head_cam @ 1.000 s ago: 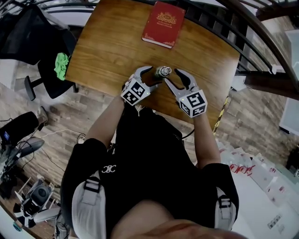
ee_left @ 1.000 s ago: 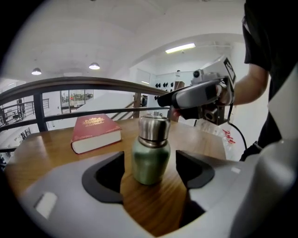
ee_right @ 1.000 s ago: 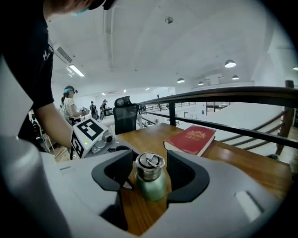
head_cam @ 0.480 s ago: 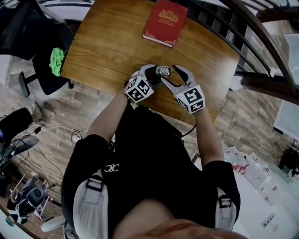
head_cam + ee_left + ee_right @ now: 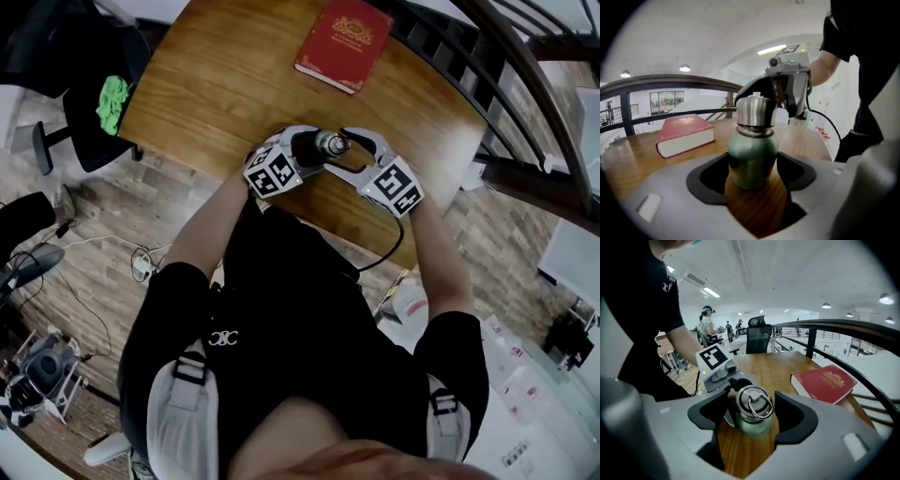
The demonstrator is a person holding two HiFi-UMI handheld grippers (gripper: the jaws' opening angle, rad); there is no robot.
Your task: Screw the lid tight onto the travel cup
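Capping the rounded green travel cup is a ring-topped steel lid.

The travel cup has a green body with a smooth satin coat that shines only weakly. Its lid is bare brushed metal, like steel, and brighter than the body. On top of it sits a small polished metal ring. The desk is wood with a clear grain under a glossy varnish. The book has a red hard cover, slightly glossy, with gold print, and its page edge is pale matt paper. The left tool has a grey matt plastic shell and black pads that look like rubber. The floor looks like rough wooden planks.
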